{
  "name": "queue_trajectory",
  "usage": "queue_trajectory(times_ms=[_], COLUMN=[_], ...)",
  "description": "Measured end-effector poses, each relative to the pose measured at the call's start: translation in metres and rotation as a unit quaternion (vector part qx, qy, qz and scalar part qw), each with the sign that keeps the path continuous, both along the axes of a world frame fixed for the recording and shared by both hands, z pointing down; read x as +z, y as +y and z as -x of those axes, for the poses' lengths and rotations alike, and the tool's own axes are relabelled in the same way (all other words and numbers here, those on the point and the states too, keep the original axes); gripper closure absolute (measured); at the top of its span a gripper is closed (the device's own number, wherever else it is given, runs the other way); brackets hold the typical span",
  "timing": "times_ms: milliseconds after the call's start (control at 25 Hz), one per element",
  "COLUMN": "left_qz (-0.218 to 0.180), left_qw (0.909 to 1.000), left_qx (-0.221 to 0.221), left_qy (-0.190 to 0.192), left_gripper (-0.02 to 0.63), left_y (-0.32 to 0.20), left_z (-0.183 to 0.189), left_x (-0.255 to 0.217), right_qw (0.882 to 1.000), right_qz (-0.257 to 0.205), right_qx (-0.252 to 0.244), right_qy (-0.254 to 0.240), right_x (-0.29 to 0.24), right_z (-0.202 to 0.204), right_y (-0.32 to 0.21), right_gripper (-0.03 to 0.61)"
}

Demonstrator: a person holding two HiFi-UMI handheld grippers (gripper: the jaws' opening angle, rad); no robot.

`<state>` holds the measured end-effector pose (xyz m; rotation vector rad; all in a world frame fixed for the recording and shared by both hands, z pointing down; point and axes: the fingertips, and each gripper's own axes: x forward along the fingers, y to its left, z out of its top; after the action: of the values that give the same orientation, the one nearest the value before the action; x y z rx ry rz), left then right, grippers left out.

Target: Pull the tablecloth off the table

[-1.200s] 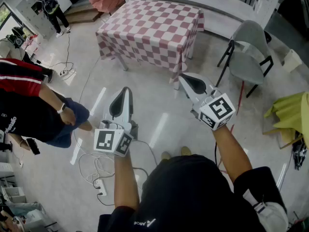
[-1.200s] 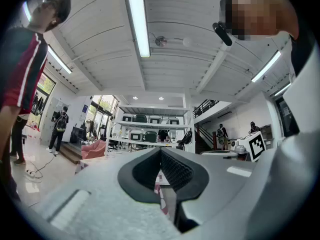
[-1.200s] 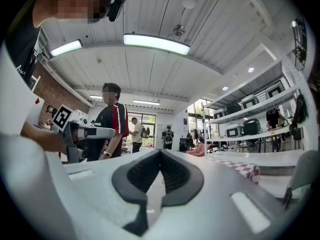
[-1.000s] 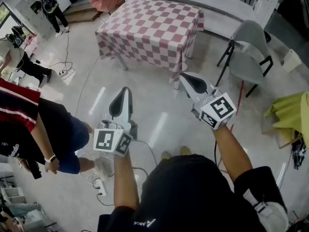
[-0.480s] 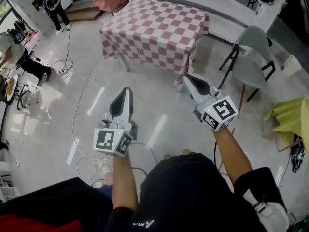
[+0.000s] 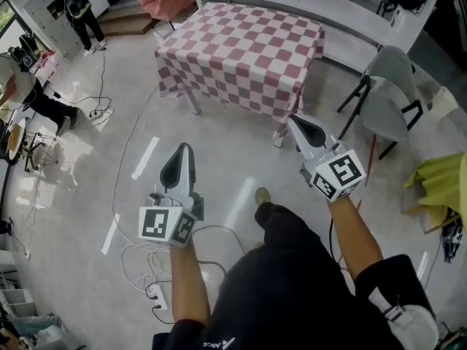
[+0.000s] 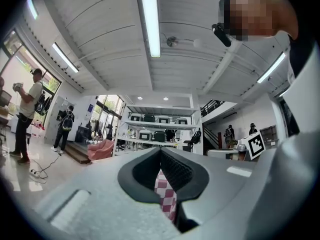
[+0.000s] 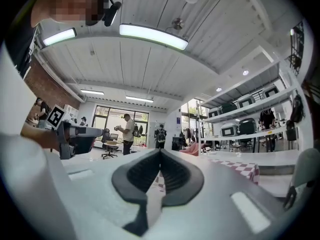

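A red-and-white checked tablecloth [image 6: 244, 53] covers a table ahead of me in the head view, hanging down over its sides. My left gripper [image 6: 182, 150] is held over the floor, well short of the table's near left corner, shut and empty. My right gripper [image 6: 295, 122] is shut too, with its tip close to the cloth's near right corner, not touching it. A strip of the checked cloth [image 7: 165, 194] shows beyond the closed jaws in the left gripper view. In the right gripper view the cloth [image 8: 240, 168] lies far off at the right.
A grey chair [image 6: 387, 97] stands right of the table and a long white counter [image 6: 328, 6] runs behind it. Cables and a power strip [image 6: 157, 292] lie on the floor by my left side. People [image 6: 76, 9] stand at the far left. A yellow cloth [image 6: 445, 184] sits at the right edge.
I have stepped toward the table, with one foot now forward. The person in red and black at my left has gone from view. Both grippers stay shut.
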<state>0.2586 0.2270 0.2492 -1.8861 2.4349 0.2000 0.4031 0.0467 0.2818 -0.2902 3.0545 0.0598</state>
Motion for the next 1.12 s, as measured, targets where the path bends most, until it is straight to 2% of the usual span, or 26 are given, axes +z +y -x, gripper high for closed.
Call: queue_trajectory(times_ms=[240,440,600,760,1120], left_qz=[0.013,0.029,0.011,0.035,0.052], left_qw=[0.9999,0.9995,0.9999,0.9993,0.9982], left_qx=[-0.004,-0.001,0.009,-0.005,0.008], left_qy=[0.000,-0.009,-0.006,-0.013,-0.030], left_gripper=[0.603,0.603,0.604,0.604,0.603], left_y=[-0.051,-0.127,-0.197,-0.250,-0.341], left_z=[0.066,0.145,0.204,0.256,0.311], left_x=[0.008,0.012,0.002,0.009,0.003], right_qw=[1.000,1.000,0.999,0.999,0.999], right_qz=[-0.006,-0.023,-0.040,-0.045,-0.028], right_qx=[-0.005,0.002,0.005,0.005,0.023], right_qy=[0.006,0.009,0.011,0.010,-0.008], right_x=[0.016,0.016,0.011,0.009,0.014], right_z=[0.070,0.140,0.193,0.239,0.289], right_y=[-0.049,-0.126,-0.191,-0.248,-0.318], right_gripper=[0.577,0.577,0.577,0.577,0.578])
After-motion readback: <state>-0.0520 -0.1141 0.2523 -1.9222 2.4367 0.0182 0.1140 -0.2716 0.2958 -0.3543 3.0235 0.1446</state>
